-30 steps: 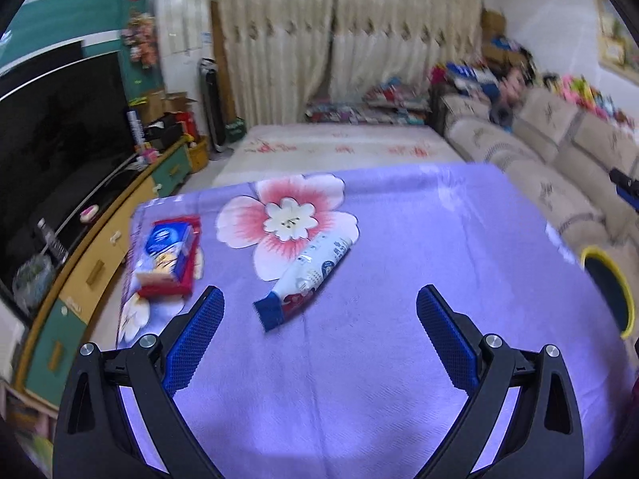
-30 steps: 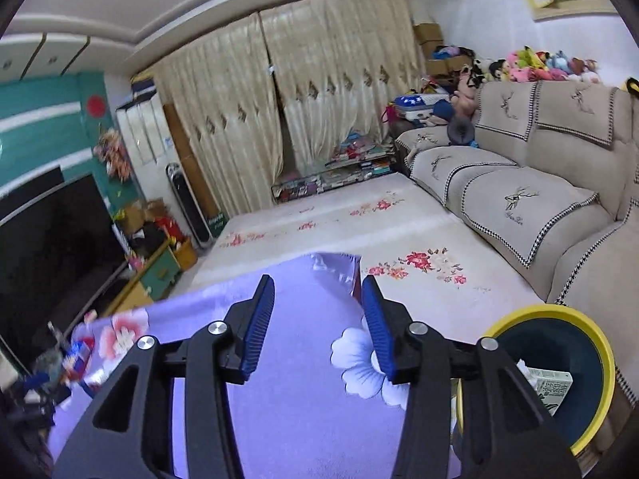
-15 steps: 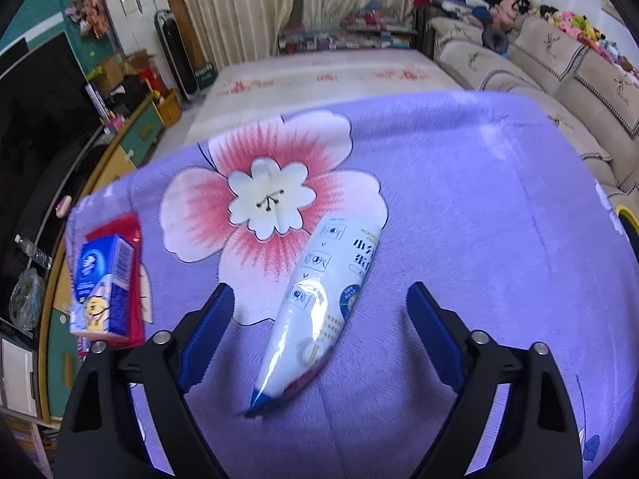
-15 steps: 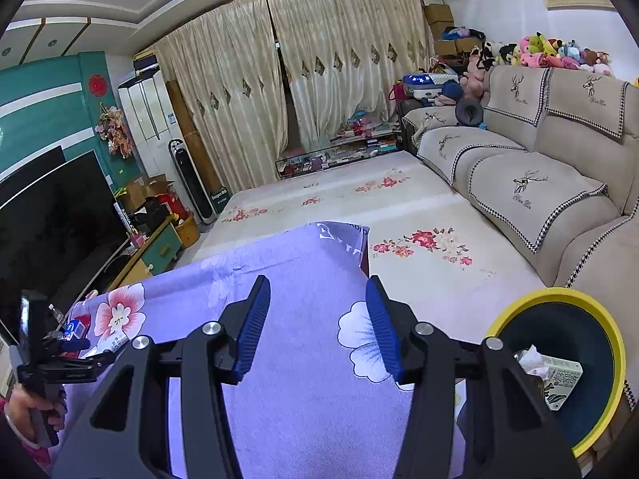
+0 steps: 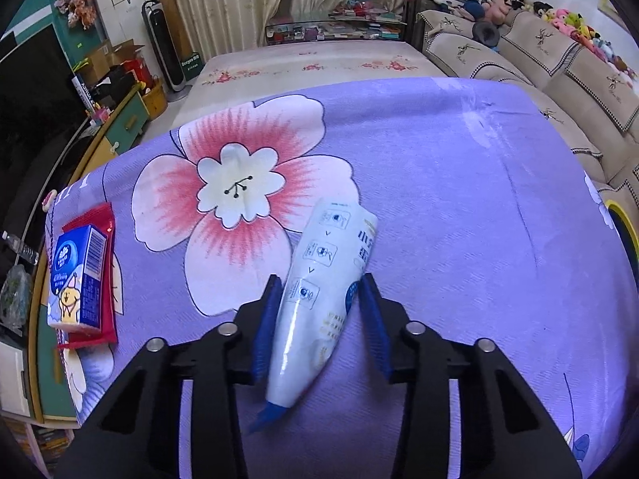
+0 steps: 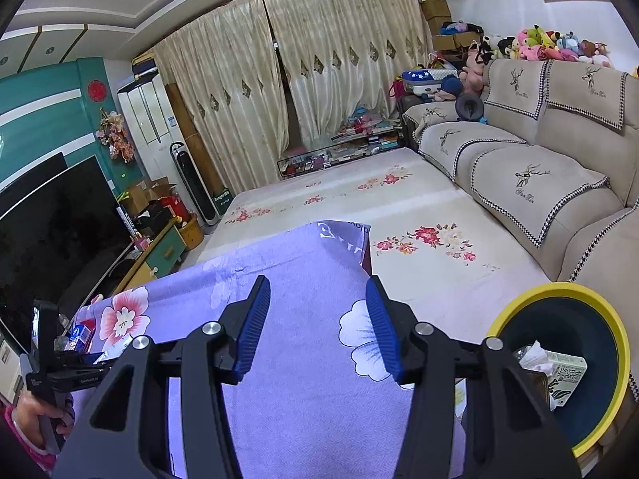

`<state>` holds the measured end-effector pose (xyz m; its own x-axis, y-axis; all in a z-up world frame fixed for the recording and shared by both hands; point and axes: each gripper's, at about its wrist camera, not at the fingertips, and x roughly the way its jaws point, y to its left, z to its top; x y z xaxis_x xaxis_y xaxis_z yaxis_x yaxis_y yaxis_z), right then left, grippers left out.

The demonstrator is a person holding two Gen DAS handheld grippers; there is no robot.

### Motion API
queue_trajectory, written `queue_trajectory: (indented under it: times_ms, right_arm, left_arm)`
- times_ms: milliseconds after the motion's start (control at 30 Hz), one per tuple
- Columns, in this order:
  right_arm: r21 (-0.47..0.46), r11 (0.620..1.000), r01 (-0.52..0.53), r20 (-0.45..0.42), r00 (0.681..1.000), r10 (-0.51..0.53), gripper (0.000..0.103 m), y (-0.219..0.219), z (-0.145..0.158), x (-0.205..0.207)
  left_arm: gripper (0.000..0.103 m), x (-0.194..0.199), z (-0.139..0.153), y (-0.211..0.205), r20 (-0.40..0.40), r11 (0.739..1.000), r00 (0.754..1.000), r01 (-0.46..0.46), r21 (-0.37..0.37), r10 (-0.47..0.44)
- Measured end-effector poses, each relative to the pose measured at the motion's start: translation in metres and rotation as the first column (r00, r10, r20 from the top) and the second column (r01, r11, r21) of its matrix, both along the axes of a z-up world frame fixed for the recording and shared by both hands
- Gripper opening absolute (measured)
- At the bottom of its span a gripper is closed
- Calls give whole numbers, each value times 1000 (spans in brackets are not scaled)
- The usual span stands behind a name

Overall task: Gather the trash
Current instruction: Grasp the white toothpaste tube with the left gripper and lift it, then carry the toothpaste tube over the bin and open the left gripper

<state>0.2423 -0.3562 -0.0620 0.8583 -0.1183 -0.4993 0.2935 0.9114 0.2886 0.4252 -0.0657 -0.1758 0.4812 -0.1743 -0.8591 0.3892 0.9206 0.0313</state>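
Left gripper (image 5: 321, 311) was closing on the white plastic pouch (image 5: 323, 303) beside the cloth's pink flower (image 5: 239, 199); blue carton (image 5: 76, 275) sat farther left. Right gripper (image 6: 315, 327) hung half-open, empty, near the yellow-rimmed bin (image 6: 559, 291).

A: What print shows on the white pouch (image 5: 324, 303)?
B: Three small boxed pictograms joined by downward arrows, and large blue Chinese characters along its right edge, cut off; the smaller lines lower down are too fine to read.

A: And the blue carton (image 5: 78, 275)?
B: A barcode on its side, a yellow chick drawing and a round logo whose lettering is illegible.

A: Anything in the bin (image 6: 611, 321)?
B: A box (image 6: 567, 377) with dark Chinese characters, not readable.

A: Elsewhere?
B: Embroidered script under a deer on the sofa cover (image 6: 527, 195), unreadable.
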Motion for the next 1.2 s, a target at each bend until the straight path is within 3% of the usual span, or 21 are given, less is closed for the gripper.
queue_trajectory:
  times_ms: [267,433,500,700,867,1000,1200]
  right_arm:
    - [15,999,29,49,998,-30,48,-10,11,-14]
    - [25,998,64,119,991,-66,48,-25,33,-39]
    - [25,997,74,152,985,-77,53,-35,44,-57]
    - [-21,987,162,187,970,-155,53,-73,58,-120]
    - [-61,960,273,182,949,-258,53,-110,54,-176]
    - [-53,924,378,178,914,-364,53,-144,46,-225]
    - [-1,885,466,165,873,-459,54,-184,31,-272]
  left_arm:
    - [36,-35,16,-35,11,997,997,72,-34,-71]
    - [36,-66,41,-89,34,984,986,168,-62,-166]
    - [36,-79,49,-115,41,974,976,215,-70,-212]
    - [36,-121,65,-217,51,913,916,400,-84,-397]
    - [36,-158,68,-309,45,839,847,532,-117,-530]
    - [36,-194,58,-382,23,770,777,627,-119,-630]
    - [36,-223,36,-468,-23,717,721,686,-125,-693]
